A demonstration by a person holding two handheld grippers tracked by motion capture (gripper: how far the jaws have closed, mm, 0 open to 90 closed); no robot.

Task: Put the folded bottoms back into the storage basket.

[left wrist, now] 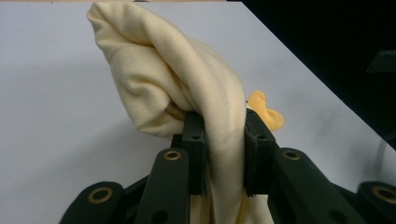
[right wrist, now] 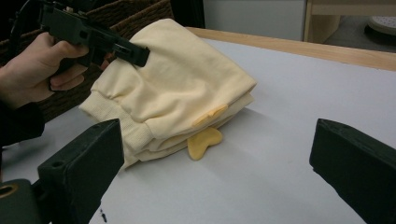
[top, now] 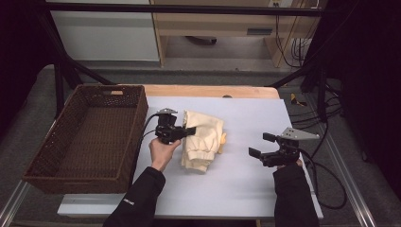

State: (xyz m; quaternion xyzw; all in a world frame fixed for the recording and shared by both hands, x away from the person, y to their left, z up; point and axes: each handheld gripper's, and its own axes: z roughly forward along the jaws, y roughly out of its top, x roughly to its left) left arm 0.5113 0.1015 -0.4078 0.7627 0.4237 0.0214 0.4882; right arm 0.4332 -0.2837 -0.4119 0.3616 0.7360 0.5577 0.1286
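Note:
A folded pale yellow garment (top: 203,138) lies on the grey table mat, with a darker yellow tab (right wrist: 203,142) sticking out at its edge. My left gripper (top: 189,131) is shut on the garment's left side and lifts that fold a little. In the left gripper view the yellow cloth (left wrist: 187,88) is pinched between the two black jaws of the left gripper (left wrist: 224,140). My right gripper (top: 259,145) rests open on the mat to the garment's right, apart from it. The right gripper view shows the garment (right wrist: 173,88) ahead, the right gripper (right wrist: 219,154) wide open, and the left gripper (right wrist: 140,53) biting the cloth.
A dark wicker basket (top: 71,156) stands at the table's left, close beside the left hand. The wooden table edge (top: 208,91) runs along the back. Cables (top: 326,189) trail off the right side.

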